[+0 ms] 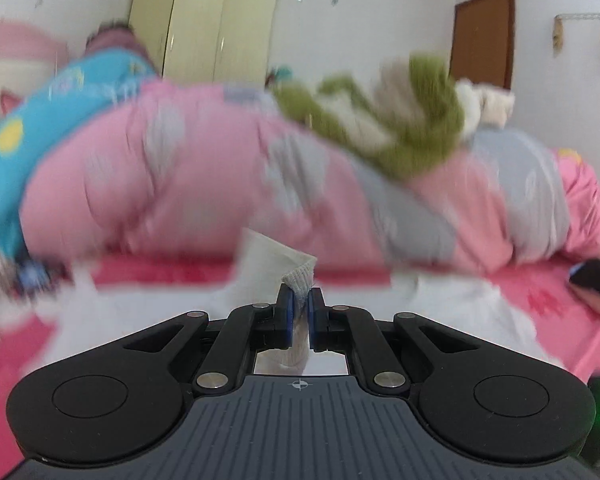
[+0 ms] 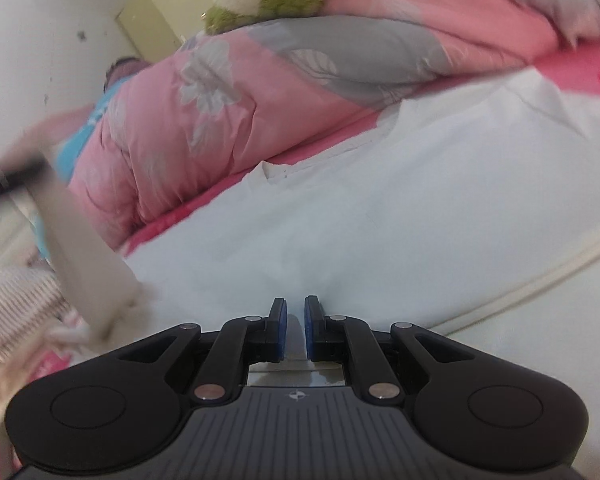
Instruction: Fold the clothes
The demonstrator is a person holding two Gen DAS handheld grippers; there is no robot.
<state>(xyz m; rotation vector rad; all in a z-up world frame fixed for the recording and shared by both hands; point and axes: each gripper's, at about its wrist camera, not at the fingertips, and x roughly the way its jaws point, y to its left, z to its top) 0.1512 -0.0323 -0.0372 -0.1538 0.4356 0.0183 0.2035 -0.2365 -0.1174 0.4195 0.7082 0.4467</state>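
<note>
Pinching a grey-white knit cuff [image 1: 296, 276] between nearly closed jaws, the left gripper [image 1: 300, 300] hangs before the pink quilt [image 1: 188, 184], while the right gripper [image 2: 295, 312] clamps white cloth [image 2: 380, 240].

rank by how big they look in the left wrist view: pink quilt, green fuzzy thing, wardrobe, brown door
1. pink quilt
2. green fuzzy thing
3. wardrobe
4. brown door
The wardrobe and door stand farther back, so only their apparent size is ranked.

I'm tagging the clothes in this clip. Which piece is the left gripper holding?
Start at the pink quilt heaped across the bed. Before it lies a white garment; the left gripper pinches its hem. That knitted, folded-over cuff sets it apart from the smooth bedding.
</note>
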